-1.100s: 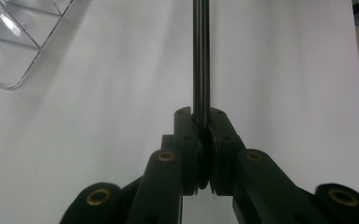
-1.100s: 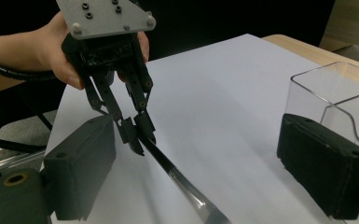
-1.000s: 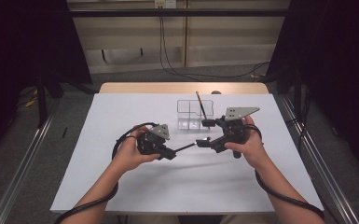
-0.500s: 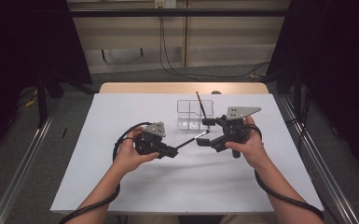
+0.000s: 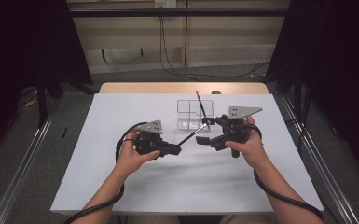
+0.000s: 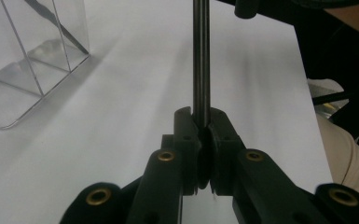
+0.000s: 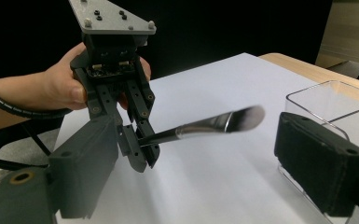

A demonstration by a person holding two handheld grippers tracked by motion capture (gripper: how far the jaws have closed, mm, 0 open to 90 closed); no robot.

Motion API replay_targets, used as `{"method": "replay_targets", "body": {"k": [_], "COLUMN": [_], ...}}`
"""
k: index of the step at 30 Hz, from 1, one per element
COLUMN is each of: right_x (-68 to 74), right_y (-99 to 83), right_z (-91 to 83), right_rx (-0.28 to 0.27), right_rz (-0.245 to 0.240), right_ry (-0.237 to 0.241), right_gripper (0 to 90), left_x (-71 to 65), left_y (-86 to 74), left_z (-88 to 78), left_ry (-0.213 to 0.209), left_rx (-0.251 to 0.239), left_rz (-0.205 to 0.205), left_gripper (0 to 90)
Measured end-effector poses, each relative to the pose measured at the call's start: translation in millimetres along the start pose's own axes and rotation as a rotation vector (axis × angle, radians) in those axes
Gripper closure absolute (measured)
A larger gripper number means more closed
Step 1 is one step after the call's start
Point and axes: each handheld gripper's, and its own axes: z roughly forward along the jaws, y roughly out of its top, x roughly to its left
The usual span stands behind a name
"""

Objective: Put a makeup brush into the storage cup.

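A thin make-up brush [image 5: 192, 134] with a dark handle [image 6: 200, 56] and a soft tip [image 7: 247, 115] is held level above the white table. My left gripper [image 5: 176, 148] [image 6: 201, 121] [image 7: 142, 144] is shut on the handle's end. The brush points toward my right gripper [image 5: 204, 131] [image 7: 203, 168], which is open. Its jaws stand wide on either side of the bristle end without touching it, and they have just been closing slightly. A second brush [image 5: 200, 106] [image 6: 51, 18] leans in a clear plastic box [image 5: 186, 101] [image 7: 335, 100] just behind the grippers.
A white sheet [image 5: 121, 116] covers the table, with a wooden edge [image 5: 182, 87] at the far side. Metal rails [image 5: 23, 158] run along both sides. Cables [image 5: 279, 193] trail from both grippers past the forearms.
The left gripper with the brush has edged slightly toward the right gripper, bringing the bristle end between its jaws. Both hands otherwise stay in place.
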Motion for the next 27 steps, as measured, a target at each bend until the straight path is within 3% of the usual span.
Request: {"method": "replay_targets", "body": {"k": [16,25,27], "right_x": [-0.2,0.5,1.5], "right_y": [-0.9,-1.8,-1.4], "right_z": [4.3,5.3,6.3], "right_rx": [0.017,0.027,0.031], "right_rz": [0.017,0.019,0.014], "right_ry": [0.015,0.031,0.032], "right_gripper": [24.5,46.3,55.1], "left_x": [0.4,-0.5,-0.2], "left_y": [2.6,4.3,4.6], "left_z": [6.5,9.6,10.6], "left_ry": [-0.012,-0.014,-0.013], "left_rx": [-0.065,-0.084,-0.085], "left_rz": [-0.017,-0.019,-0.015], "left_gripper": [84.0,84.0,84.0]}}
